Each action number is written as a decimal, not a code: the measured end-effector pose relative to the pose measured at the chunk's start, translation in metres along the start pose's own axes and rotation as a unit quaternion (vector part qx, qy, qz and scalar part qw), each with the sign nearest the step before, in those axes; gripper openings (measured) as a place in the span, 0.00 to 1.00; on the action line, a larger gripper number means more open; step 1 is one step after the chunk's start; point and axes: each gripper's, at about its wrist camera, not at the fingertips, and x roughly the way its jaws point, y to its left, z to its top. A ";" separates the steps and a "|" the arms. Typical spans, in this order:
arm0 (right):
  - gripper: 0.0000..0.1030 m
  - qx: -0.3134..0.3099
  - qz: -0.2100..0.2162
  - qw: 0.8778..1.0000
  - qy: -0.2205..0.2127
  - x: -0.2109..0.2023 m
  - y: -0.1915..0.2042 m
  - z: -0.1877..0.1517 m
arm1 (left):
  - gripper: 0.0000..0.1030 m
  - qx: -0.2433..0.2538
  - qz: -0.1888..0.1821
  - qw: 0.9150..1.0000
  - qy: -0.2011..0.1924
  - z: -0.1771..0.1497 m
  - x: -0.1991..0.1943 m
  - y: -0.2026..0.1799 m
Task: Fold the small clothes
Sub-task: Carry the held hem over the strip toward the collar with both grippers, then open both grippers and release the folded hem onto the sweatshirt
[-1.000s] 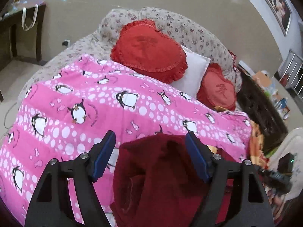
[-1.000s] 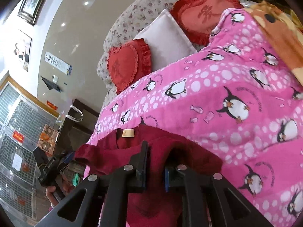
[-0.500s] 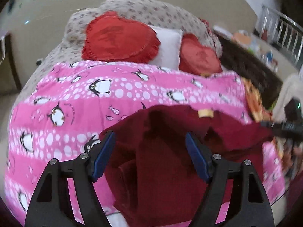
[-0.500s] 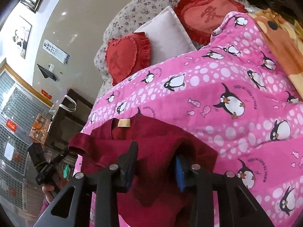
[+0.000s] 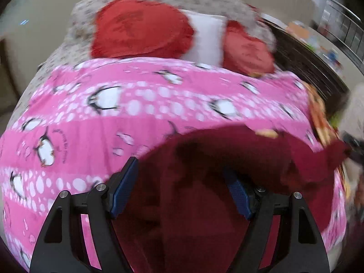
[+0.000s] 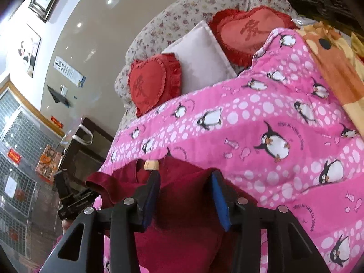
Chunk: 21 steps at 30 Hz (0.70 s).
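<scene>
A dark red small garment (image 6: 186, 207) lies bunched on the pink penguin blanket (image 6: 261, 118), its tan neck label (image 6: 151, 165) facing the pillows. My right gripper (image 6: 185, 196) is just above it with its jaws opening. Red cloth sits between the blue pads, and they do not press it. In the blurred left wrist view the same garment (image 5: 204, 159) fills the space under my left gripper (image 5: 180, 184), which is open wide over the cloth and grips nothing. The left gripper (image 6: 68, 195) also shows at the garment's sleeve end.
Two red heart cushions (image 6: 152, 86) (image 6: 248, 31) and a white pillow (image 6: 200, 59) lean on the flowered headboard (image 6: 182, 16). An orange blanket (image 6: 336, 68) lies at the bed's right side. Dark furniture (image 6: 82, 152) stands beyond the bed's left edge.
The right jaws, shut on a fold of the red garment a second ago, have parted and let it go. My left gripper sank and shifted over the garment, still open.
</scene>
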 end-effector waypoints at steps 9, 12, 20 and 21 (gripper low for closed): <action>0.52 -0.010 0.000 1.000 -0.011 -0.017 0.001 -0.023 | 0.74 -0.113 -0.038 0.993 -0.018 -0.013 -0.032 0.034; 0.53 -0.014 -0.007 1.000 0.002 -0.015 -0.003 -0.037 | 0.74 -0.085 -0.037 0.995 -0.025 -0.030 -0.052 0.028; 0.52 -0.043 -0.050 0.998 0.019 0.050 0.015 0.016 | 0.74 -0.077 -0.028 0.997 -0.002 -0.059 -0.067 0.024; 0.52 -0.038 -0.058 0.998 0.009 0.053 0.015 0.025 | 0.74 -0.081 -0.030 0.996 0.000 -0.063 -0.070 0.026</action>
